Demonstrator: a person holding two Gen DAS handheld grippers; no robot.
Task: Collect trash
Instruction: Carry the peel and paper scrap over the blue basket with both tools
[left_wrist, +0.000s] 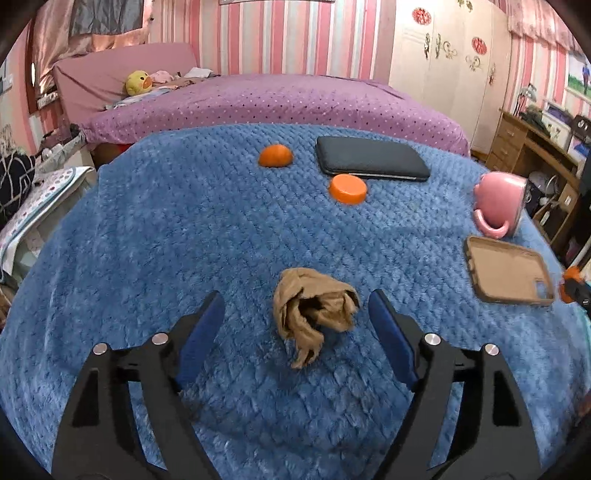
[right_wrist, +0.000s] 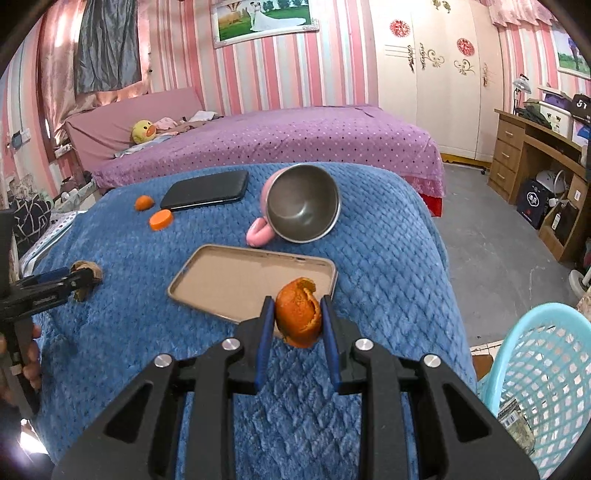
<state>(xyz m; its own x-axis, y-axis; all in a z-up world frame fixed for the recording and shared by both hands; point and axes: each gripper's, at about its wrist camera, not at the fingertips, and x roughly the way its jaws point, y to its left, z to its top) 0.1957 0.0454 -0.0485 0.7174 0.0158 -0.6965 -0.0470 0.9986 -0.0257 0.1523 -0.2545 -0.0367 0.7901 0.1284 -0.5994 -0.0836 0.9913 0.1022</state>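
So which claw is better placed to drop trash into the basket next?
The right claw. It already grips the orange peel, and the light blue basket stands just beside it. The left claw is open, the crumpled brown paper lying loose between its fingers.

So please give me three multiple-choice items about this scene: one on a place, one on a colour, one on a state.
1. Where does the crumpled brown paper lie?
A. on the blue blanket
B. in the basket
C. in the cup

2. What colour is the tipped cup outside?
A. green
B. pink
C. white

3. What does the right tool hold?
A. nothing
B. the phone case
C. an orange peel

Answers: 1 A, it lies between the open left tool's fingers; 2 B, body and handle are pink; 3 C, both pads press it.
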